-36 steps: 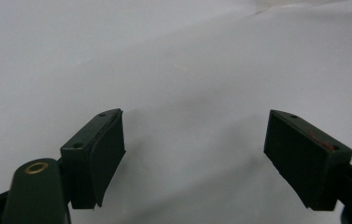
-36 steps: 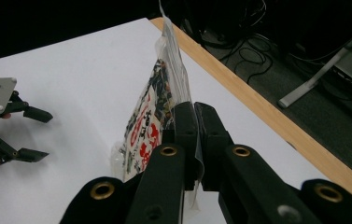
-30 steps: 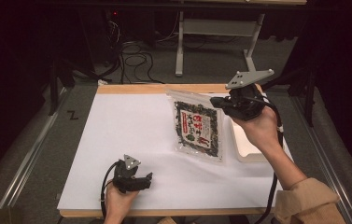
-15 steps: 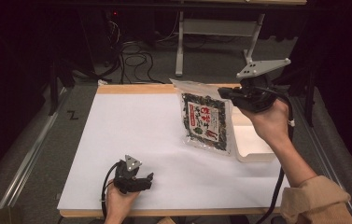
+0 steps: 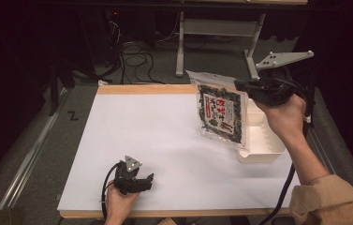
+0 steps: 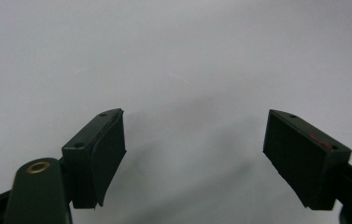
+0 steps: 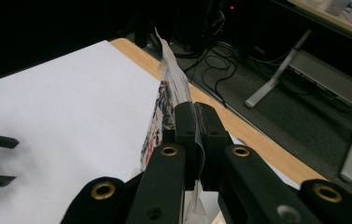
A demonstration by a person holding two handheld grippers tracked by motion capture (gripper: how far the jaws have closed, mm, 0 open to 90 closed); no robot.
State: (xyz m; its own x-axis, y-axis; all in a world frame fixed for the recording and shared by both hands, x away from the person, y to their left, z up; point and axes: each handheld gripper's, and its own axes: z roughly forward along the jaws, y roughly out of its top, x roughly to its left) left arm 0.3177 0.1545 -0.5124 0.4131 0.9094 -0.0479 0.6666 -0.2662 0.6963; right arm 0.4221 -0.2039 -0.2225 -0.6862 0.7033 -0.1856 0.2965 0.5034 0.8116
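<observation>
Seaweed packet (image 5: pixel 221 113) is hanging upright off the counter (image 5: pixel 165 136), long axis vertical, just left of the white tray (image 5: pixel 263 145). We are pinching its top edge in the right tool (image 5: pixel 239 85). Left tool (image 5: pixel 150 179), jaws wide, is idling well apart.

A lab: white-topped table (image 5: pixel 165 136) on a dark floor strewn with cables (image 5: pixel 132 49) beside metal stands (image 5: pixel 221 28).
</observation>
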